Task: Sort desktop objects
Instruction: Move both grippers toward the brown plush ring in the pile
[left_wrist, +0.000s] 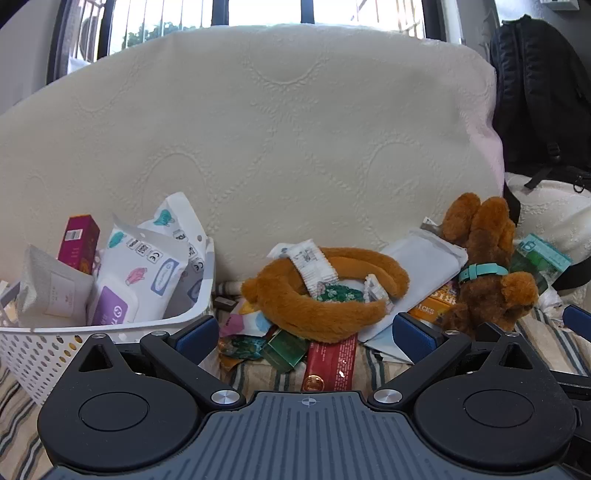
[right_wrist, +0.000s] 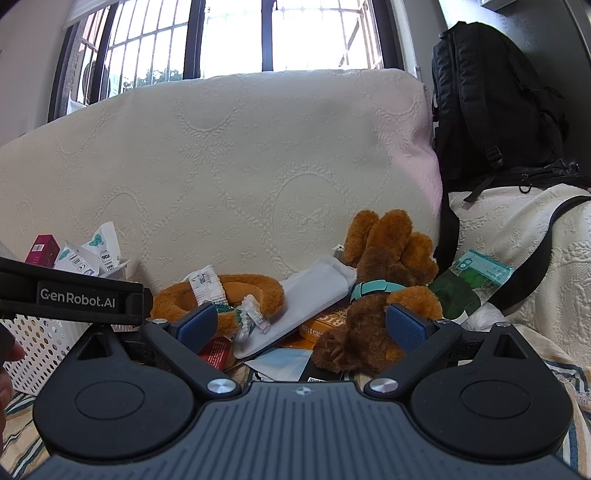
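A heap of small things lies on the striped cloth: a brown plush toy (left_wrist: 487, 280) (right_wrist: 384, 258) with a teal collar, its long furry limb (left_wrist: 317, 317) curled in a loop, a flat white pouch (left_wrist: 424, 262) (right_wrist: 314, 295), a red packet (left_wrist: 330, 362) and an orange box (left_wrist: 432, 310). My left gripper (left_wrist: 304, 332) stands open just short of the loop, with nothing between its blue pads. My right gripper (right_wrist: 301, 326) is open too, the plush body close in front of its right pad (right_wrist: 406, 325). The left gripper's body (right_wrist: 74, 299) shows at the left of the right wrist view.
A white perforated basket (left_wrist: 33, 354) (right_wrist: 33, 354) at the left holds wipes packs (left_wrist: 147, 273), a magenta box (left_wrist: 79, 240) and a white pouch. A big cream cushion (left_wrist: 258, 147) walls off the back. A black backpack (right_wrist: 491, 103) and a green packet (right_wrist: 472, 280) sit at the right.
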